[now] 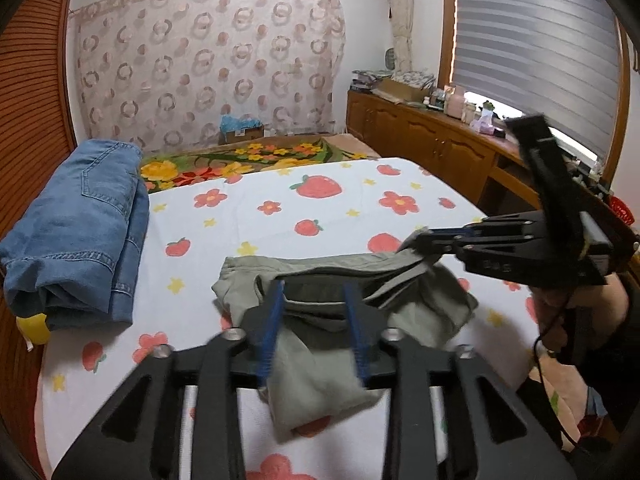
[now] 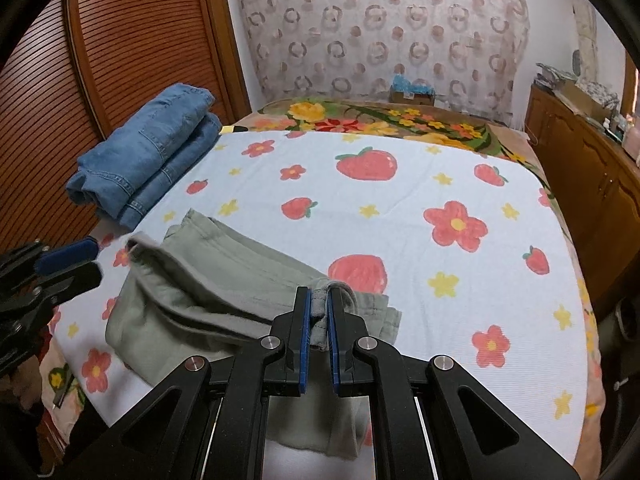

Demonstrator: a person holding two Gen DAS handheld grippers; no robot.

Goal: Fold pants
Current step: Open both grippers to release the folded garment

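Olive-green pants lie partly folded in a loose heap on the strawberry-print blanket. My left gripper stands open over the pants; its blue pads sit on either side of the cloth without pressing it. My right gripper is shut on a folded edge of the pants, held slightly off the blanket at the heap's right side. A hand holds that gripper at the right of the left wrist view.
Folded blue jeans lie at the bed's left edge beside a slatted wooden door. A flowered blanket covers the far end of the bed. A wooden cabinet with clutter runs along the right.
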